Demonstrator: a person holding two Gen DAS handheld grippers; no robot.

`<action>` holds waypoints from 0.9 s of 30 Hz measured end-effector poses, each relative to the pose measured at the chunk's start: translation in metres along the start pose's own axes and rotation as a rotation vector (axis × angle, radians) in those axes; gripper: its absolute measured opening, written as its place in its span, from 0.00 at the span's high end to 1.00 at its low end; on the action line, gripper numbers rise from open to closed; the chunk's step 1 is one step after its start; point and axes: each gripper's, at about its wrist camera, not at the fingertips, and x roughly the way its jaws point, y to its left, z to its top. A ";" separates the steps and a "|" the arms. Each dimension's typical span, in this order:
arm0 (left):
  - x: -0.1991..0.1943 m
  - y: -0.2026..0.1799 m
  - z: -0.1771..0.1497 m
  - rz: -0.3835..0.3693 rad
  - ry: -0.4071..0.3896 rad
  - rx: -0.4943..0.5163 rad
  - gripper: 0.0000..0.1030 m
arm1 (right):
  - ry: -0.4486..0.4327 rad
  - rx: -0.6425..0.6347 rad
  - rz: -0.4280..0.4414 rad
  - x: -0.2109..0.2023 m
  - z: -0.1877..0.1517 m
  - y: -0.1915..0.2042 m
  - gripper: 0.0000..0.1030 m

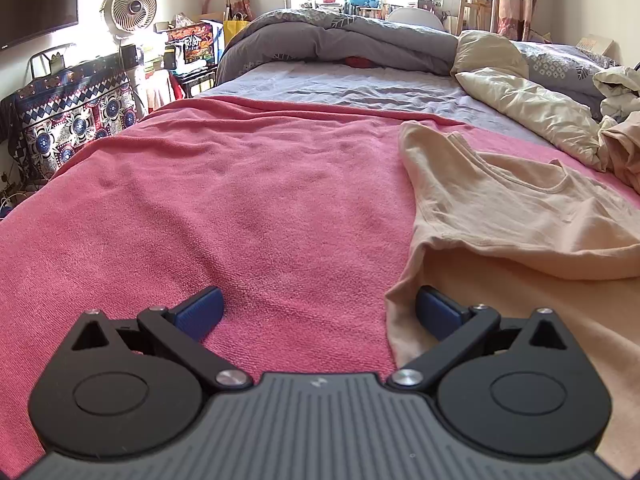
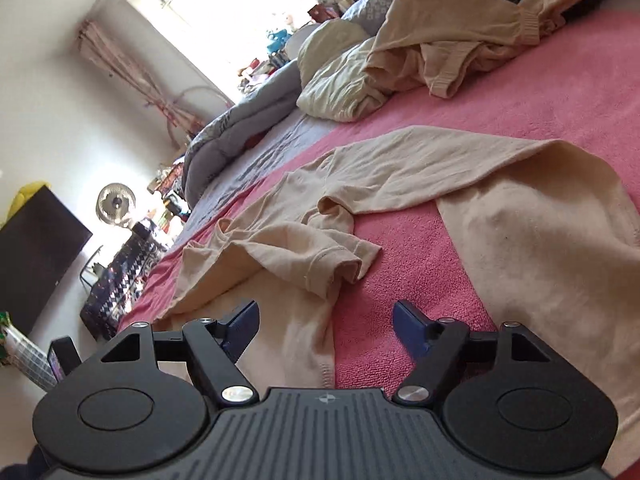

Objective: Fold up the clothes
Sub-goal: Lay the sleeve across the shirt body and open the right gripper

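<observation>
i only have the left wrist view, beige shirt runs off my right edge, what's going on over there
Observer: The right gripper hangs open above the shirt, nothing between its pads.
Operator: is the sleeve on that side flat
Observer: No, that short sleeve is bunched up and folded over on the pink blanket.
Operator: any more clothes past it
Observer: Yes, a beige long-sleeved garment with ribbed cuffs lies crumpled farther back, beside the cream bedding.
</observation>
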 end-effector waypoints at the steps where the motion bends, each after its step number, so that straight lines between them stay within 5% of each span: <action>1: 0.000 -0.001 0.000 0.002 0.000 0.002 0.00 | -0.010 -0.026 0.001 0.002 -0.003 0.003 0.17; 3: 0.000 -0.002 0.001 0.003 0.000 0.004 0.00 | -0.024 -0.085 0.001 0.006 -0.009 0.014 0.00; 7: 0.000 -0.001 0.001 0.002 0.001 0.003 0.00 | -0.023 -0.130 -0.072 0.014 -0.007 0.034 0.00; 13: 0.000 -0.002 0.001 0.001 0.002 0.003 0.00 | -0.104 0.080 -0.064 0.034 0.015 0.011 0.00; 20: 0.001 -0.005 0.002 0.000 0.002 0.001 0.00 | -0.111 -0.107 -0.223 0.058 0.004 0.038 0.00; 27: 0.000 -0.004 0.002 0.000 0.002 0.001 0.00 | -0.141 -0.030 -0.209 0.060 0.010 0.029 0.00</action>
